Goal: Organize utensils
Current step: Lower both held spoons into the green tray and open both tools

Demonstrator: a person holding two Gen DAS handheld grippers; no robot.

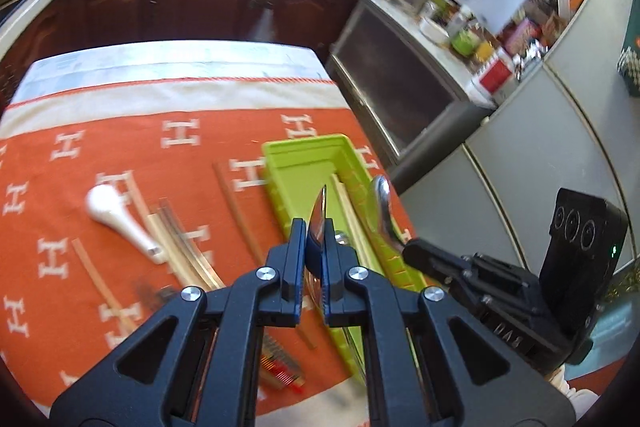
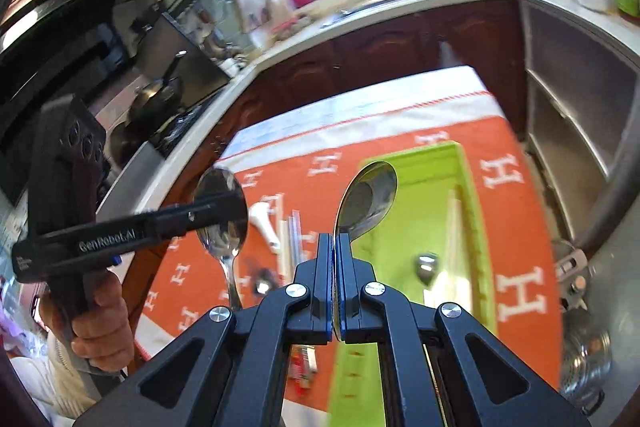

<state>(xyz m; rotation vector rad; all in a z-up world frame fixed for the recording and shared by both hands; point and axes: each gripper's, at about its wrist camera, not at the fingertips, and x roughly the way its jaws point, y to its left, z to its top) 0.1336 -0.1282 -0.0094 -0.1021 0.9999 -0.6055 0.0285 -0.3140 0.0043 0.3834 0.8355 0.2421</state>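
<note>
Steel spoon [image 1: 320, 219] clamped edge-on in my left tool [image 1: 313, 231], above the green tray [image 1: 304, 155]. Right tool [image 2: 335, 247] pinched shut on a second spoon [image 2: 368, 199], bowl over the tray's near end. White ceramic spoon [image 1: 120, 219] and chopsticks [image 1: 176, 247] lie left on the orange cloth [image 1: 160, 155].

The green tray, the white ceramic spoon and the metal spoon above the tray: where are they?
green tray [image 2: 448, 155]: right wrist view, far rim.
white ceramic spoon [image 1: 105, 201]: left wrist view, bowl.
metal spoon [image 2: 370, 195]: right wrist view, bowl, held by the right gripper [image 2: 335, 247].
</note>
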